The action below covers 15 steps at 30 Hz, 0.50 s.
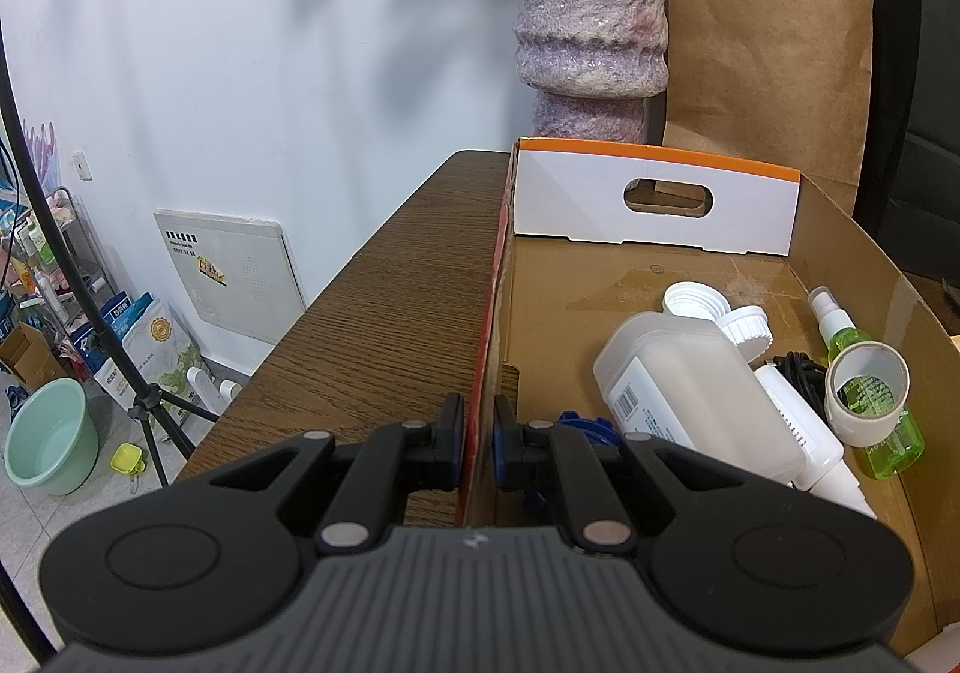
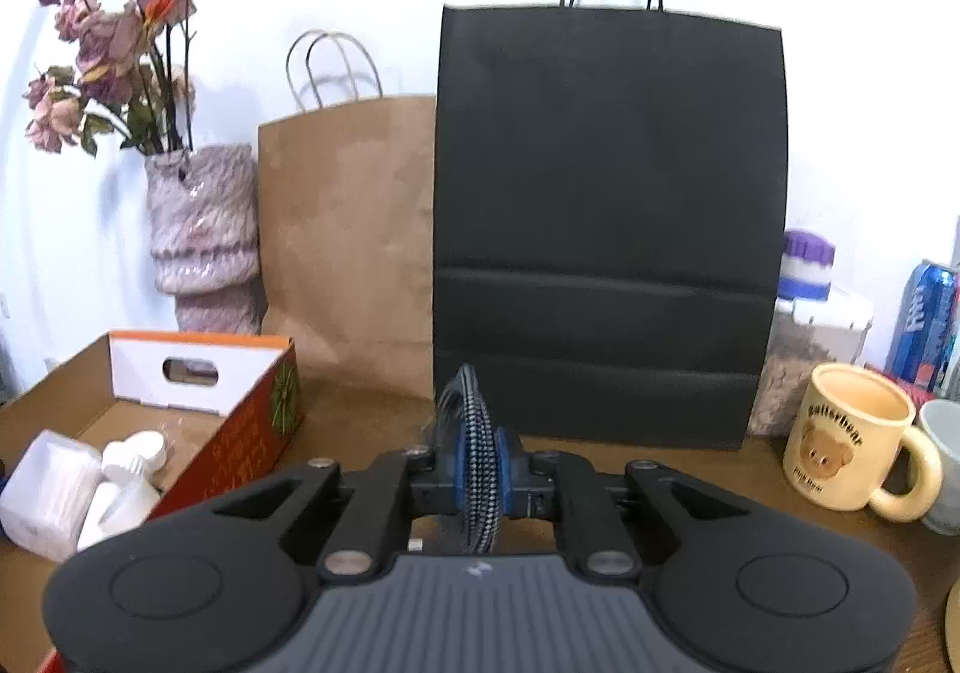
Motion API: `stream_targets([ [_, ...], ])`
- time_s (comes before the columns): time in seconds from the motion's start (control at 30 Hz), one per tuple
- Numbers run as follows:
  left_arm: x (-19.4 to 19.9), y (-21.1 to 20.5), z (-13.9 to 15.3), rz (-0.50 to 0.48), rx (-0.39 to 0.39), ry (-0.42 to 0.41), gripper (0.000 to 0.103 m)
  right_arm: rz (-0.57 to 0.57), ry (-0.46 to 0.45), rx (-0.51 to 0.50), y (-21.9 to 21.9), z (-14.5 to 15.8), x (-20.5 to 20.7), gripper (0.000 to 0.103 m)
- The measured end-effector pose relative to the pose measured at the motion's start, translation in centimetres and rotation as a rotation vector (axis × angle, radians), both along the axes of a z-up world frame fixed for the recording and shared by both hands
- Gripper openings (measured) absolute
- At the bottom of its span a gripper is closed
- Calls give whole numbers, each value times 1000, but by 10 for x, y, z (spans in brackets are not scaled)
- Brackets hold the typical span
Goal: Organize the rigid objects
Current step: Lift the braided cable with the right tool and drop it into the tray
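An open cardboard box (image 1: 600, 277) with a red outer side stands on the wooden table (image 1: 384, 313). My left gripper (image 1: 479, 424) is shut on the box's left wall, one pad outside and one inside. In the box lie a white plastic jug (image 1: 678, 379), white lids (image 1: 696, 301), a white bottle (image 1: 804, 433), a tape roll (image 1: 867, 397) and a green spray bottle (image 1: 894, 445). My right gripper (image 2: 480, 454) is shut on a coiled black-and-white braided cable (image 2: 471, 403), held above the table to the right of the box (image 2: 240, 433).
Behind stand a black paper bag (image 2: 606, 229), a brown paper bag (image 2: 354, 241) and a mottled purple vase (image 2: 204, 235) with dried flowers. At the right are a cream bear mug (image 2: 852, 433), a blue can (image 2: 927, 319) and a purple-lidded jar (image 2: 807, 265). The table's left edge drops to the floor.
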State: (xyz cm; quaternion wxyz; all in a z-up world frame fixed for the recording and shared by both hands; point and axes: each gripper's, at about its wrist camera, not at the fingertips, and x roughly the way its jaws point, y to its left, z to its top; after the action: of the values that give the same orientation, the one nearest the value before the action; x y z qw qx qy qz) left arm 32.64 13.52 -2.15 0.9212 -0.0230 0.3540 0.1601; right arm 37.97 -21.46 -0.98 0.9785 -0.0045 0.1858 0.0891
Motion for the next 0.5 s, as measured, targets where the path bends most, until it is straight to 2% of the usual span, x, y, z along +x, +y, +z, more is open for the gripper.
stream_targets([
  [0.5, 0, 0, 0, 1, -1, 0, 10, -39, -110, 31, 12, 25, -1, 9],
])
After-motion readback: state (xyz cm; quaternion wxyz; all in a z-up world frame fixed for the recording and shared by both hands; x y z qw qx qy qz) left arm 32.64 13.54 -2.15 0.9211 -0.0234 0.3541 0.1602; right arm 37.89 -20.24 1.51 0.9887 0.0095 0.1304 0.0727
